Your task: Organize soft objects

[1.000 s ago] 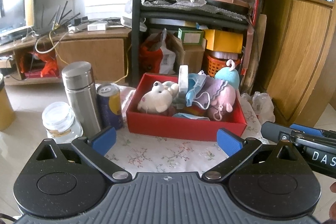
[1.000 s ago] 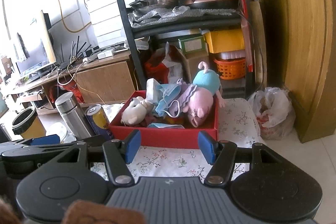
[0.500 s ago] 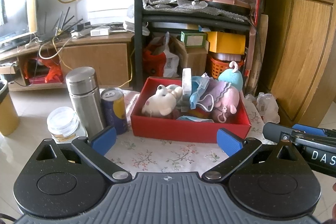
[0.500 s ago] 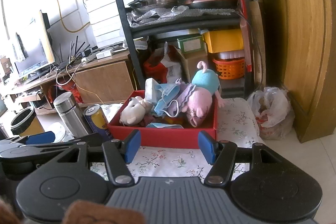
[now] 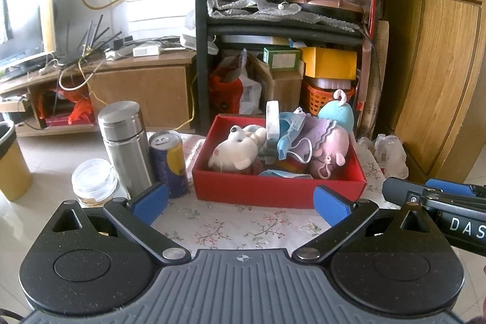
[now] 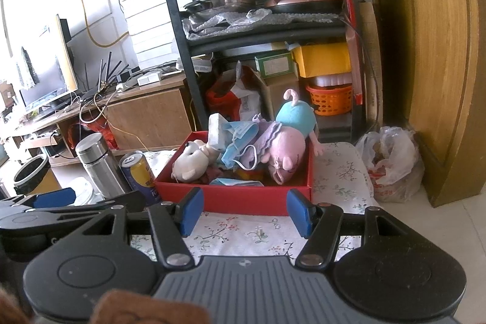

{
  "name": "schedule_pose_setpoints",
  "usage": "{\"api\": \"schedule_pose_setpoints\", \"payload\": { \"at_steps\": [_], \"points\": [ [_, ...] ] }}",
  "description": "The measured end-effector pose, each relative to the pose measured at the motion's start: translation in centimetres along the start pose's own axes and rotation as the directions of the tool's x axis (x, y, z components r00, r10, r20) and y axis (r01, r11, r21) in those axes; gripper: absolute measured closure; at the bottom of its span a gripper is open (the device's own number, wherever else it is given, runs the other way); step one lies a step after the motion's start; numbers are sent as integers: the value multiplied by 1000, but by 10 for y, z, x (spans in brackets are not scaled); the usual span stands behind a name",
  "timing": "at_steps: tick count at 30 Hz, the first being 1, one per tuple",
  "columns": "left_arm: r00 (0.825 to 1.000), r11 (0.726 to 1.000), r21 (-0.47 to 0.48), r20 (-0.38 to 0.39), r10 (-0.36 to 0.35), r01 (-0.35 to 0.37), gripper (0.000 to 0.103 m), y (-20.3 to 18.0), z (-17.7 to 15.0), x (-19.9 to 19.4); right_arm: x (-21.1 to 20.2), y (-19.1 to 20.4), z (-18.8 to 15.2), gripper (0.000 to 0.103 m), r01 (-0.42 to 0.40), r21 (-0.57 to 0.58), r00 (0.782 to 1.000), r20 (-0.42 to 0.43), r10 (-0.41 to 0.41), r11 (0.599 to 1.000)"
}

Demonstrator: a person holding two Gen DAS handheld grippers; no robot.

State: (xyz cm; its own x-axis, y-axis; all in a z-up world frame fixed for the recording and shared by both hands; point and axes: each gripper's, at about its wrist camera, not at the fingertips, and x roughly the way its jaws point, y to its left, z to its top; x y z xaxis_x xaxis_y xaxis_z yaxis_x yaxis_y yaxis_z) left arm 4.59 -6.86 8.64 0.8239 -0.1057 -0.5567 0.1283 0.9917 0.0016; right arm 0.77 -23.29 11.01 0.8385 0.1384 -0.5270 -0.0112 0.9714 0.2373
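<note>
On my right tool [image 5: 437,198], where it crosses the left wrist view just right of the red box [image 5: 273,190], I read white capitals "DAS", cut off by the picture's edge. The can [image 6: 139,172] left of that box carries print too blurred for me to read.

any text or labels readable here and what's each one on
"DAS": white letters, cut off by the frame edge, on the right gripper body as seen in the left wrist view.
Blue and yellow can: print too blurred to read.
Green box on the shelf: label too small to read.
White and red bag: print too small to read.
</note>
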Motion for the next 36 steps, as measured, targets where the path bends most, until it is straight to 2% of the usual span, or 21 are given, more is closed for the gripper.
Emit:
{"api": "schedule_pose_setpoints", "payload": {
  "at_steps": [36],
  "points": [
    [1000, 1000, 7, 20, 14, -14, 6, 3, 1, 0, 0, 0, 0, 71, 1, 1, 1000, 2, -1, 1000]
  ]
}}
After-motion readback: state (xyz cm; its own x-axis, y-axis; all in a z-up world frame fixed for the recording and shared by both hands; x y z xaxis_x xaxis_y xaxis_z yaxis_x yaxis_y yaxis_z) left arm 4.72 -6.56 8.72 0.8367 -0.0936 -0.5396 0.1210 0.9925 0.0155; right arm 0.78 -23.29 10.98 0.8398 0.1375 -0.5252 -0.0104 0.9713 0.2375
